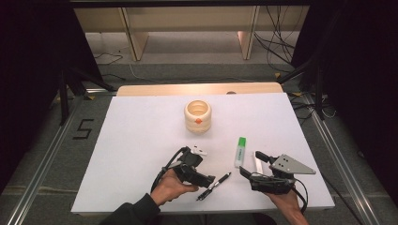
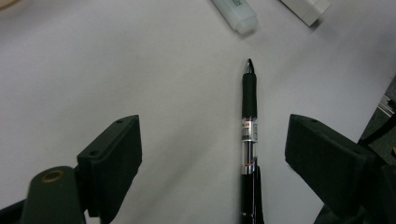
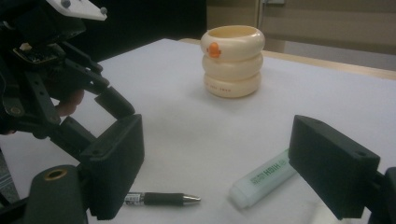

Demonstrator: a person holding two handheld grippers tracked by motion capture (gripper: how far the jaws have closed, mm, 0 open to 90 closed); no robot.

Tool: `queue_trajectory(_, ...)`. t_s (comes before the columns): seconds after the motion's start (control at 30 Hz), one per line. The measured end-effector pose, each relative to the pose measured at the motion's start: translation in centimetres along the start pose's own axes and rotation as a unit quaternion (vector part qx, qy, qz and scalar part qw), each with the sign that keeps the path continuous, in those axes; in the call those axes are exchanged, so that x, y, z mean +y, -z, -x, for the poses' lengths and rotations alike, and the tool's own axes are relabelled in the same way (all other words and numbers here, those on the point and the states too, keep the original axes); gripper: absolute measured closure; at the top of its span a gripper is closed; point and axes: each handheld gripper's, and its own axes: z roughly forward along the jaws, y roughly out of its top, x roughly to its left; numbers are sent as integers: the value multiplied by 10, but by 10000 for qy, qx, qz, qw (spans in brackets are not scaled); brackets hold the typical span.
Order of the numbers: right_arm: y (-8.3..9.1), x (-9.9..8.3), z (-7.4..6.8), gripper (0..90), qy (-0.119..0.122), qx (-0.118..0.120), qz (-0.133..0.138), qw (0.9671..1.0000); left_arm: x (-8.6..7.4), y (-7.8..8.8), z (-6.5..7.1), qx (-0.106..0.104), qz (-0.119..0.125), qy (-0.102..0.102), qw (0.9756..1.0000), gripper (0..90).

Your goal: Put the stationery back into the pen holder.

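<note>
Black gel pen (image 2: 249, 122) lies ungrasped on the white bench (image 1: 141, 136), on the person's side of the cream ringed cup (image 1: 197, 116), between the spread left tool (image 2: 212, 149); right tool (image 3: 215, 163) gapes too, so lifting remains.

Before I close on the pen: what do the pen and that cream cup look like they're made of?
Pen: looks like plastic, with a clear glossy barrel, a matte black grip that may be rubber, and a shiny, probably metal tip. Cup: smooth cream ribbed body with a soft sheen and an orange dot, likely plastic or glazed ceramic; I can't tell which. The left gripper is open around the pen.
</note>
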Motion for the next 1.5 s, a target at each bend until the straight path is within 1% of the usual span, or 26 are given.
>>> queue_trajectory(0.23, 0, 0, 0, 192, -12, -8, -3, 10000, -3, -15, 12, -18, -164, -137, 9998, 213)
queue_trajectory(0.37, 0, 0, 0, 193, 1, -8, -23, 10000, -3, -20, 17, 1, -221, -267, 9994, 249)
queue_trajectory(0.47, -1, 0, 0, 193, 8, 3, -26, 10000, -2, -22, 19, -41, -234, -327, 9992, 293)
queue_trajectory(0.5, -1, 0, 0, 193, 7, 4, -27, 10000, -2, -23, 20, -53, -213, -305, 9993, 305)
queue_trajectory(0.57, -1, 0, 0, 193, 1, 3, -31, 10000, -1, -24, 22, -89, -230, -338, 9991, 333)
queue_trajectory(0.67, -1, 0, 0, 193, -3, -11, -40, 10000, -1, -27, 25, -129, -278, -371, 9988, 379)
queue_trajectory(0.77, -1, 0, -1, 193, 19, -3, -37, 10000, -1, -30, 28, -154, -383, -433, 9982, 420)
queue_trajectory(0.9, -1, 0, 0, 193, 5, -12, -35, 10000, -2, -34, 28, -148, -467, -474, 9977, 488)
queue_trajectory(1.13, -1, 0, 0, 194, 7, -8, -31, 10000, -1, -36, 28, -150, -498, -507, 9974, 595)
queue_trajectory(1.23, -1, 0, 0, 194, 2, -14, -33, 10000, -1, -37, 29, -152, -552, -560, 9968, 616)
queue_trajectory(1.37, -1, 0, 0, 194, 21, -3, -35, 10000, -2, -39, 31, -105, -644, -701, 9954, 632)
queue_trajectory(1.43, -1, 0, 0, 194, 18, -8, -38, 10000, -3, -41, 32, -74, -649, -711, 9953, 647)
queue_trajectory(1.5, -1, 0, 0, 195, 13, -8, -34, 10000, -3, -42, 32, -41, -697, -753, 9947, 659)
